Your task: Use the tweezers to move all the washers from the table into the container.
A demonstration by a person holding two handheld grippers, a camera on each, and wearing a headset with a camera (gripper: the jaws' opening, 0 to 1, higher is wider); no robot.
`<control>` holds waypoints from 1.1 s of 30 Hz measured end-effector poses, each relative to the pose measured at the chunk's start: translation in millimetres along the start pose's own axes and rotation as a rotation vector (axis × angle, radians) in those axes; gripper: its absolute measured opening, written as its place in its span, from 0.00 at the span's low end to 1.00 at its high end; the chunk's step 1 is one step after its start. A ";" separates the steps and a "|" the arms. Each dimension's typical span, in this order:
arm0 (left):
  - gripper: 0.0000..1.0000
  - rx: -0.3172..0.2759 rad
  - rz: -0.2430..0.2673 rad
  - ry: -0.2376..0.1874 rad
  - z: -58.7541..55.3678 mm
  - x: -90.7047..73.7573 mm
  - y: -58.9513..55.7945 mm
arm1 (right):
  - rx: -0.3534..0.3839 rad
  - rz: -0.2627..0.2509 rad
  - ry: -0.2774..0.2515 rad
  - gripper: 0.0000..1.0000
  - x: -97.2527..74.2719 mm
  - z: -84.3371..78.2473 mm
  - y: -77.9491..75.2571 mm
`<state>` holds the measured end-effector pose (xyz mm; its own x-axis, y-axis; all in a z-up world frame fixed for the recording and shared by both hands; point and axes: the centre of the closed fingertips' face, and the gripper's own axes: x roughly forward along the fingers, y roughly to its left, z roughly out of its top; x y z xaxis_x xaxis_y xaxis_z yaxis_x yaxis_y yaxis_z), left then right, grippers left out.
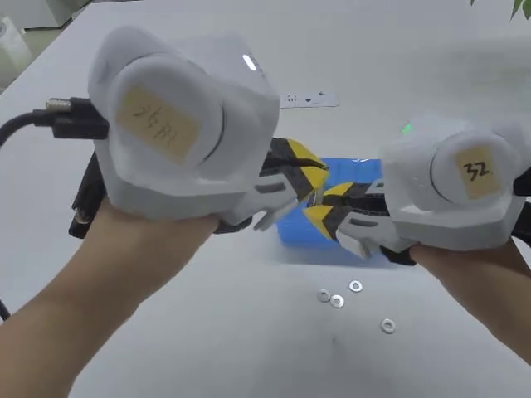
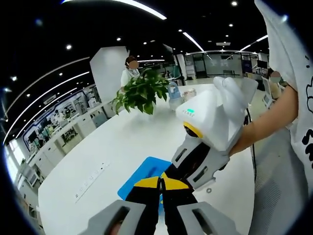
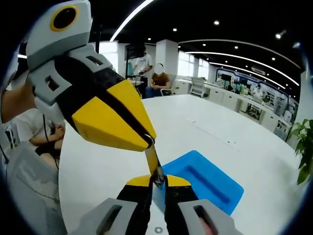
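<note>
Clamping the tweezers point(image 3: 152, 162) mid-frame: my left fingers point(image 3: 112, 122) are shut on the upper end, my right fingers point(image 3: 138, 187) on the lower. Washers point(image 1: 337, 300) lie on the bench point(image 1: 207, 332) at lower right, below the blue container point(image 1: 348, 171).

Four small silver washers point(image 1: 337, 301) lie flat on the white counter point(image 1: 249, 348), three clustered, one apart, near the blue container point(image 1: 292, 230). Slim metal tweezers point(image 3: 153, 164) tilt above the container.

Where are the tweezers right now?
In the right gripper view, the tweezers run from the yellow jaw tips of the left gripper down into the right gripper, over the blue container.
</note>
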<state>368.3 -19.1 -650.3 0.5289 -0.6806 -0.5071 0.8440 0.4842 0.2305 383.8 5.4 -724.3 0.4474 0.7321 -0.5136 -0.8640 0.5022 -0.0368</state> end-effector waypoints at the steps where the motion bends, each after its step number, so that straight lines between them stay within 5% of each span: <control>1: 0.00 0.006 -0.016 0.005 -0.2 -0.8 -5.7 | 0.006 0.011 0.003 0.06 -2.7 -2.5 3.5; 5: 0.00 0.048 -0.063 0.027 -0.3 -4.5 -25.5 | 0.035 0.036 0.004 0.07 -13.0 -10.6 13.2; 18: 0.00 0.019 -0.187 0.071 -14.1 -20.1 -76.7 | 0.047 0.097 0.070 0.08 -38.0 -43.0 63.3; 33: 0.00 -0.049 -0.250 0.136 -49.7 -22.3 -104.5 | 0.041 0.159 0.166 0.08 -30.0 -78.5 97.6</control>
<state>263.9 -27.2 -704.4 0.2859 -0.7037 -0.6504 0.9396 0.3391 0.0462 267.9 -3.7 -779.7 0.2596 0.7192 -0.6445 -0.9089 0.4076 0.0887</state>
